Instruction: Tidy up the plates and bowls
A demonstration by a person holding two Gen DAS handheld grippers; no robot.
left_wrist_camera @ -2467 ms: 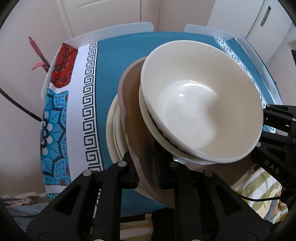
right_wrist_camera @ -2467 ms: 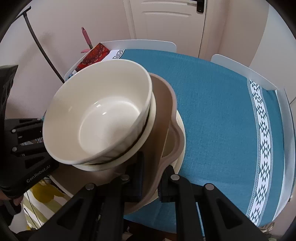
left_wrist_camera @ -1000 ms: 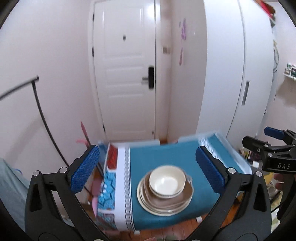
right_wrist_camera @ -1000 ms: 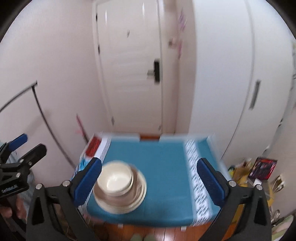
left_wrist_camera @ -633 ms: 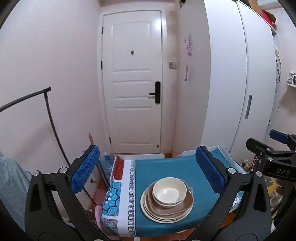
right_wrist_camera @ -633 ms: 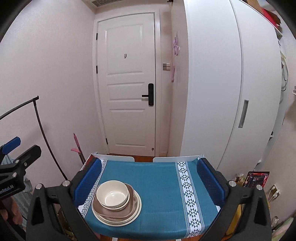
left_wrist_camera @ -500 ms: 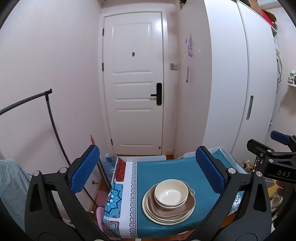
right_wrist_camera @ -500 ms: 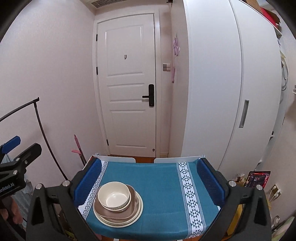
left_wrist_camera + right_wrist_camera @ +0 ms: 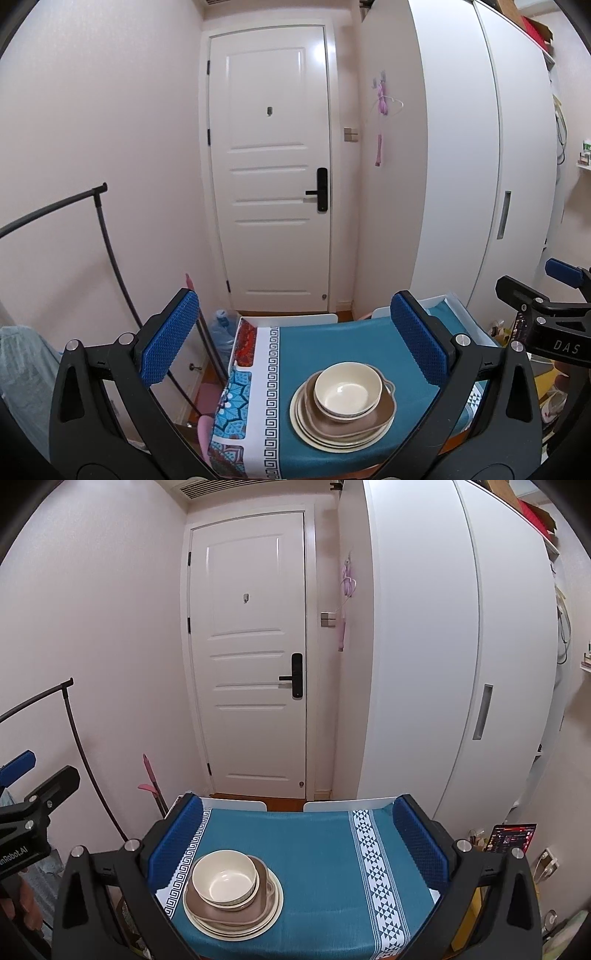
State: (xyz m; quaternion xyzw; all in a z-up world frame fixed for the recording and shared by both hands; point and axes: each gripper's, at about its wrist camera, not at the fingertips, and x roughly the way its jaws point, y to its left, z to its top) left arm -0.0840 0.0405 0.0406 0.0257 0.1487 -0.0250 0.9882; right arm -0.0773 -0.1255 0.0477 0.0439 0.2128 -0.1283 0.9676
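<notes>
One stack stands on the teal-clothed table [image 9: 332, 343] [image 9: 314, 845]: cream plates [image 9: 306, 428] [image 9: 275, 901] at the bottom, a brown dish [image 9: 380, 410] [image 9: 264, 882] on them, and nested cream bowls [image 9: 347, 391] [image 9: 225, 880] on top. My left gripper [image 9: 295, 339] is open, held well back from and above the stack, with nothing between its blue pads [image 9: 170, 336]. My right gripper [image 9: 297, 834] is open too, equally far back and empty. Each gripper shows at the edge of the other's view.
A white door [image 9: 273, 184] and a tall white wardrobe [image 9: 424, 664] stand behind the table. A black curved rail [image 9: 107, 240] rises at the left. Two white chair backs [image 9: 236, 805] sit at the table's far edge. Clutter lies on the floor at the right [image 9: 513, 836].
Both grippers have let go of the brown dish, opened wide and pulled far back and up from the stack. Over the last half second the views have barely shifted.
</notes>
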